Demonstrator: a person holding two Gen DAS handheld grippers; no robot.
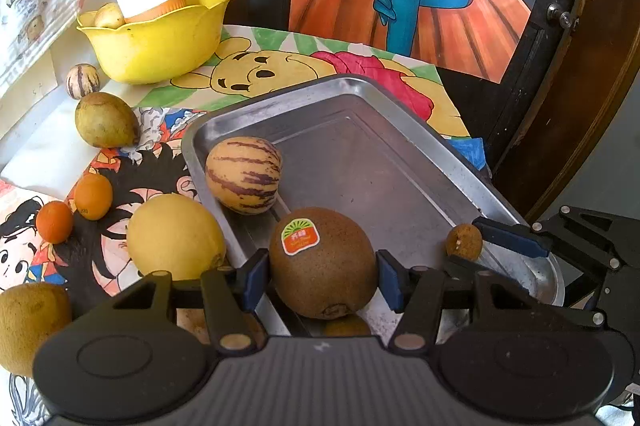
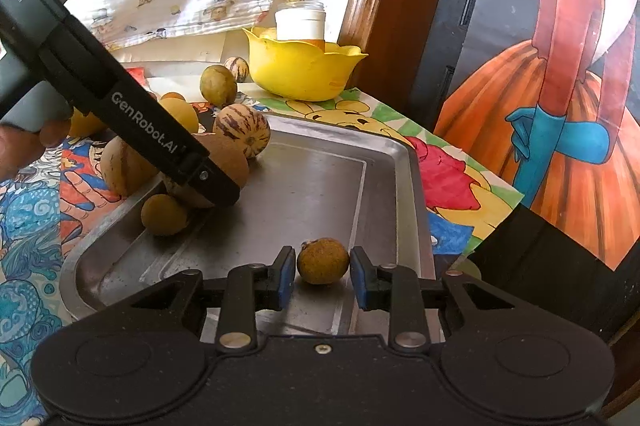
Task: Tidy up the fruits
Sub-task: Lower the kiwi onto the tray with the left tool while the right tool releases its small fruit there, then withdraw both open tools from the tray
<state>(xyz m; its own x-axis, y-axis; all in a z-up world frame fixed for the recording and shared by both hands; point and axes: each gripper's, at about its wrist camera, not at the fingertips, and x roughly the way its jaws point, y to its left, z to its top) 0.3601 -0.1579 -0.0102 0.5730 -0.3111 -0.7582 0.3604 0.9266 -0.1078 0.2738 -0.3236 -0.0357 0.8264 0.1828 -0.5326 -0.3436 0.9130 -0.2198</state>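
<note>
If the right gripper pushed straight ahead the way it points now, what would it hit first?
Probably the small brown round fruit, which already sits between the right gripper fingers with slight gaps at the pads. Beyond it lies bare metal tray floor; depth past that is unclear.

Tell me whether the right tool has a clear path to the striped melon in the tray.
Probably not directly: the left tool, shut on the kiwi, stands before the striped melon, and the right tool brackets a small brown fruit.

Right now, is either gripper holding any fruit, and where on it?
Left gripper clamps the kiwi across its middle. Small fruit between the right gripper jaws; contact unclear.
</note>
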